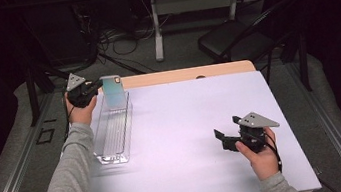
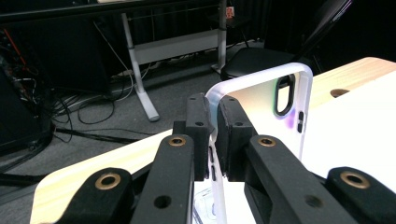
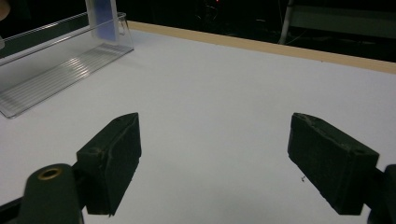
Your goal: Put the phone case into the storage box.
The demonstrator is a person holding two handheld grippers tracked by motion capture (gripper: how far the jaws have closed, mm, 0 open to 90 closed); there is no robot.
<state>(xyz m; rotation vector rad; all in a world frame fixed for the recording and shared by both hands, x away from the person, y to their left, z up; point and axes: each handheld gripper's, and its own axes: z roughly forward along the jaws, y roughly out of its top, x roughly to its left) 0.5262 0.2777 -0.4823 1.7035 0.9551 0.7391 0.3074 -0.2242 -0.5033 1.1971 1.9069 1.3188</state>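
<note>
A person sits at a table (image 1: 187,124) covered in a pale lavender-white sheet, holding a black two-jaw gripper in each hand. The left gripper (image 1: 95,88) is at the far left corner of the table, and its jaws are clenched on the edge of a phone case (image 1: 113,91), a translucent case with a white rim and an iridescent back. In the left gripper view, the two black pads (image 2: 198,135) pinch the case's thin side wall between them, and the case (image 2: 266,100) stands upright beyond them, its dark camera cutout near the top. In the high view, the case stands on end at the far end of a long clear plastic tray (image 1: 113,132) that lies along the left side of the table; whether the case's lower edge touches the tray floor cannot be told. The right gripper (image 1: 221,139) is held low over the near right part of the table, well apart from the tray, its jaws pointing left. In the right gripper view, its two black pads (image 3: 112,158) stand wide apart with nothing between them, bare table beneath, and the tray (image 3: 65,65) with the case (image 3: 102,18) appears at the upper left. Behind the table are a dark floor, cables and a black chair (image 1: 236,39).
</note>
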